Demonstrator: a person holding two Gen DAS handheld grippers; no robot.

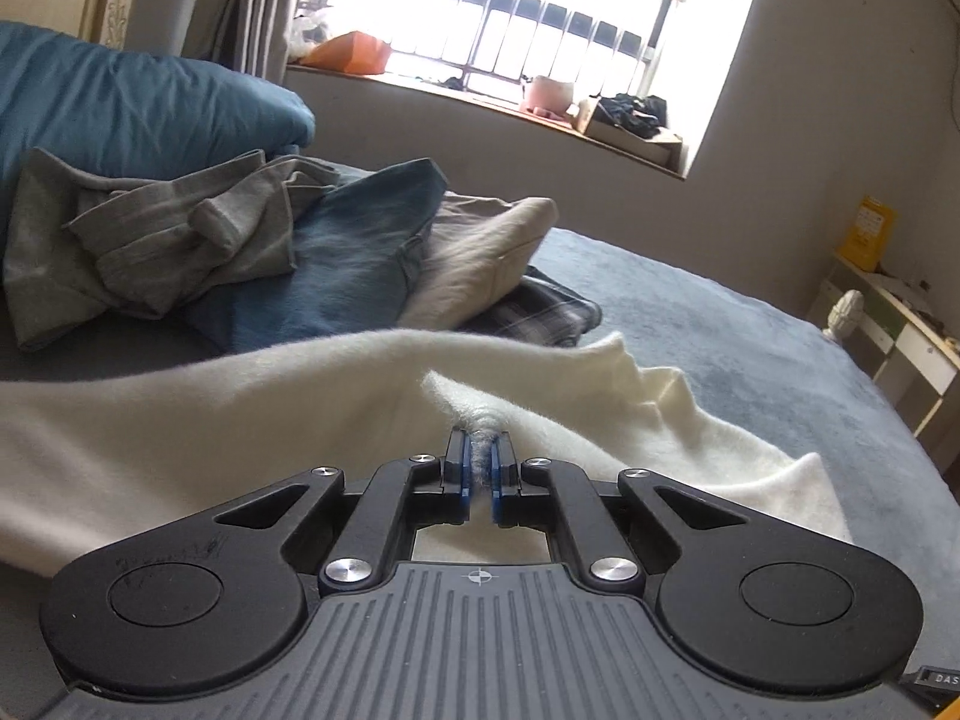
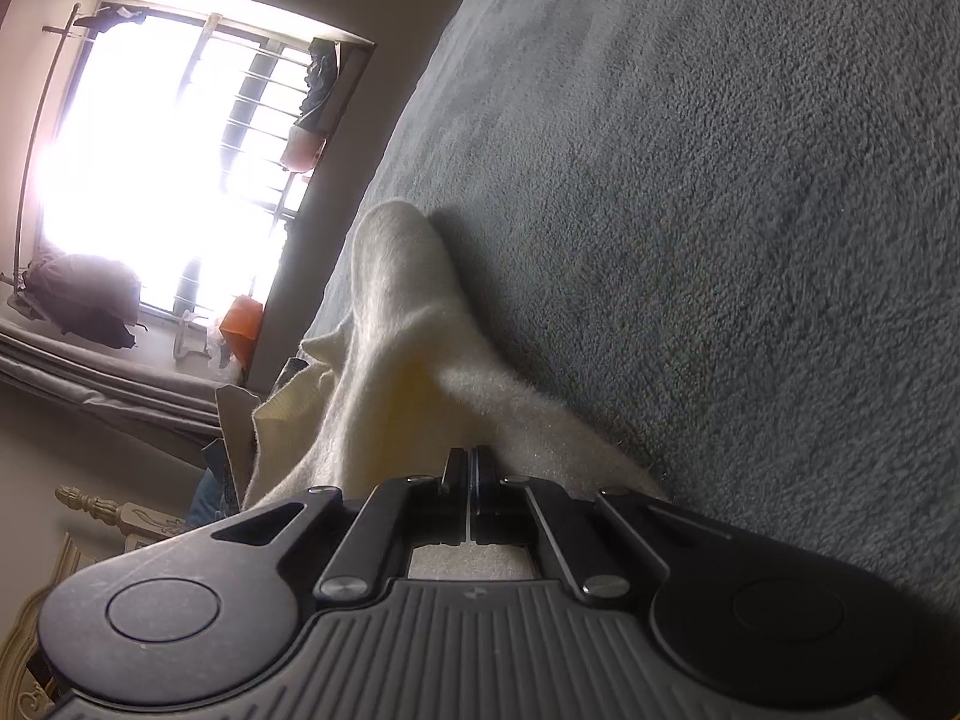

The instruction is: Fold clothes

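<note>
A cream fleece garment (image 1: 240, 408) lies spread over the grey-blue bed cover (image 1: 750, 348). My left gripper (image 1: 478, 441) is shut on a pinched fold of that cream cloth, which bunches up between the blue pads and lifts off the bed. In the right wrist view the same cream garment (image 2: 390, 324) rises in a ridge from the bed cover (image 2: 720, 240). My right gripper (image 2: 469, 456) is shut on its edge, the jaws pressed together with the cloth running under and past them.
A heap of other clothes sits behind the garment: a grey shirt (image 1: 150, 240), a blue top (image 1: 336, 264), a beige piece (image 1: 480, 252) and a plaid one (image 1: 540, 312). A blue pillow (image 1: 120, 96) lies beyond. A window sill (image 1: 540, 114) and a side cabinet (image 1: 888, 324) border the bed.
</note>
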